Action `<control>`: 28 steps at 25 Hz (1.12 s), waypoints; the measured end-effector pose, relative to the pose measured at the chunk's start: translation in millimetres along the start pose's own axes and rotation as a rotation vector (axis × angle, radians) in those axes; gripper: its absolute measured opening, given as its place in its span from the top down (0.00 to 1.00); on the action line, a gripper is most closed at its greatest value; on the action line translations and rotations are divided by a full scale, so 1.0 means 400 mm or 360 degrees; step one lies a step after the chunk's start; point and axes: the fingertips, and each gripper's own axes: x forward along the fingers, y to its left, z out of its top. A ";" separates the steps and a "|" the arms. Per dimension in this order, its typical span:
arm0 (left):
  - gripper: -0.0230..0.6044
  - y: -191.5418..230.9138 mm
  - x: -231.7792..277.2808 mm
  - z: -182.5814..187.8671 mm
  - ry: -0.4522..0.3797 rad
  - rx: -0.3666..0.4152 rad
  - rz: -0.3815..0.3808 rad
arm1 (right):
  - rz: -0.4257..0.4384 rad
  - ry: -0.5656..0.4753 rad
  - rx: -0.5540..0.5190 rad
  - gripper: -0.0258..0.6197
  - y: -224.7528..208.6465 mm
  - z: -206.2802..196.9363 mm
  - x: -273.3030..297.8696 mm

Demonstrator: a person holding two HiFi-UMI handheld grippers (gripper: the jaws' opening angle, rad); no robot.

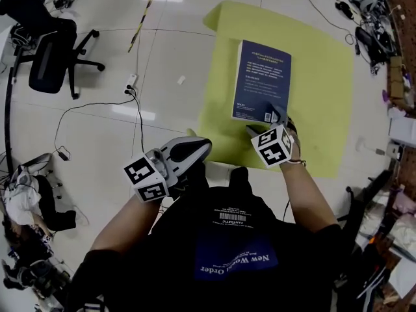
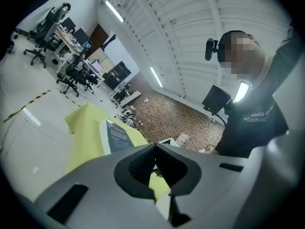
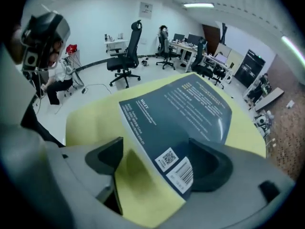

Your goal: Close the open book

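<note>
A dark blue book (image 1: pixel 262 80) lies closed, back cover up, on a yellow cloth (image 1: pixel 318 96) spread on the white floor. My right gripper (image 1: pixel 266 123) points down at the book's near right corner with its jaws wide open. In the right gripper view the barcode corner of the book (image 3: pixel 186 109) lies between the jaws of my right gripper (image 3: pixel 155 149), over the cloth (image 3: pixel 95 123), and no pad presses on it. My left gripper (image 1: pixel 198 149) stays shut and empty close to my body, short of the cloth's near edge. Past the left gripper (image 2: pixel 155 149) the book (image 2: pixel 116 135) shows further off.
A black office chair (image 1: pixel 49 57) stands at the far left. A power strip with cables (image 1: pixel 132 81) lies on the floor left of the cloth, and a yellow-black tape (image 1: pixel 146 12) runs beyond it. Cables and boxes (image 1: pixel 396 77) crowd the right edge.
</note>
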 end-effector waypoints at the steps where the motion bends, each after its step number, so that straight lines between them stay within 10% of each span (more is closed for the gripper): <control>1: 0.95 0.003 -0.006 0.003 -0.0006 -0.0005 0.0003 | 0.0045 -0.0020 0.0047 0.34 -0.003 0.006 -0.004; 16: 0.95 -0.132 0.012 0.170 -0.0115 0.0168 -0.0043 | 0.0491 -0.0890 0.0662 0.34 -0.090 0.191 -0.376; 28: 0.95 -0.358 0.067 0.371 -0.0287 0.0494 -0.0146 | 0.0234 -0.1609 0.0627 0.92 -0.259 0.208 -0.926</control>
